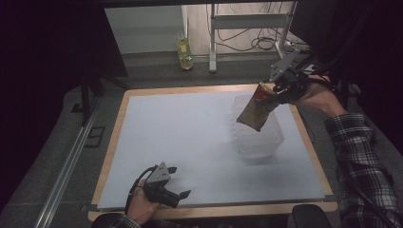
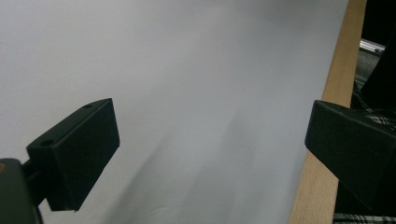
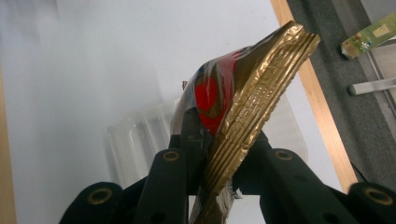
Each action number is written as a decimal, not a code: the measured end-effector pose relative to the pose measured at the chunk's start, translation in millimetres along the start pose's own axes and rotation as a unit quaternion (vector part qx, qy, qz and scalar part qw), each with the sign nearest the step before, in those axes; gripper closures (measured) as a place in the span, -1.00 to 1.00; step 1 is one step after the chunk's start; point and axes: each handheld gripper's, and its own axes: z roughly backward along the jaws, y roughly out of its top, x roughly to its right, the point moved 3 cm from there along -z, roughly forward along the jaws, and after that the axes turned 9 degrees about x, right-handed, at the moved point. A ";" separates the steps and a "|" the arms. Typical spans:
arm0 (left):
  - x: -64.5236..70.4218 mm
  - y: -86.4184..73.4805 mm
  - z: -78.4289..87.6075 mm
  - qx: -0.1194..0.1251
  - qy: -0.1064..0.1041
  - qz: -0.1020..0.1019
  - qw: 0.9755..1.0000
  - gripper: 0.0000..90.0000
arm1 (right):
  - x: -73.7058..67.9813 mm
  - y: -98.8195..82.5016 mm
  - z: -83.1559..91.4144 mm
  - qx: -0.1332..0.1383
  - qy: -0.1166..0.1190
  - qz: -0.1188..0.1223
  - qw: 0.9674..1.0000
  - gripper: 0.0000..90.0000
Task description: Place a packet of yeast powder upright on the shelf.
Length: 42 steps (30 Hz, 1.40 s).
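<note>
A gold and red snack bag (image 1: 256, 111) hangs by its crimped top edge from my right gripper (image 1: 274, 92), which is shut on it at the table's far right. The bag dangles over a clear plastic container (image 1: 259, 140) that stands on the white sheet (image 1: 180, 137). In the right gripper view the bag (image 3: 252, 88) is pinched between the black jaws of the right gripper (image 3: 224, 151), with the container (image 3: 135, 140) behind it. My left gripper (image 1: 179, 181) rests near the front edge, open with nothing between its jaws. In its own view the left gripper (image 2: 212, 140) faces bare sheet.
The wooden table edge (image 1: 309, 135) frames the white sheet. Past the far edge, a yellow-green bottle (image 1: 185, 53) stands on the floor beside a metal frame (image 1: 247, 21) with cables. A plaid sleeve (image 1: 363, 161) lies along the right side.
</note>
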 end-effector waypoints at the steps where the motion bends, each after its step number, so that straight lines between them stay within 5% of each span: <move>1: 0.0 0.0 0.0 0.000 0.000 0.000 1.000 -0.93 | 0.0 0.0 0.0 0.000 0.000 0.000 1.000 0.70; 12: 0.0 -0.7 -0.1 -0.003 -0.002 0.003 1.000 -0.92 | 4.0 -20.2 -9.9 -0.027 0.019 0.040 0.999 0.70; 21: 0.8 -1.0 -0.2 -0.002 -0.003 0.005 1.000 -0.92 | -0.7 -17.5 -12.3 -0.019 0.048 0.061 0.997 0.70; 42: 1.0 -1.8 0.7 -0.009 -0.004 0.003 1.000 -0.91 | -4.6 -9.8 -37.2 -0.029 0.072 0.085 0.993 0.68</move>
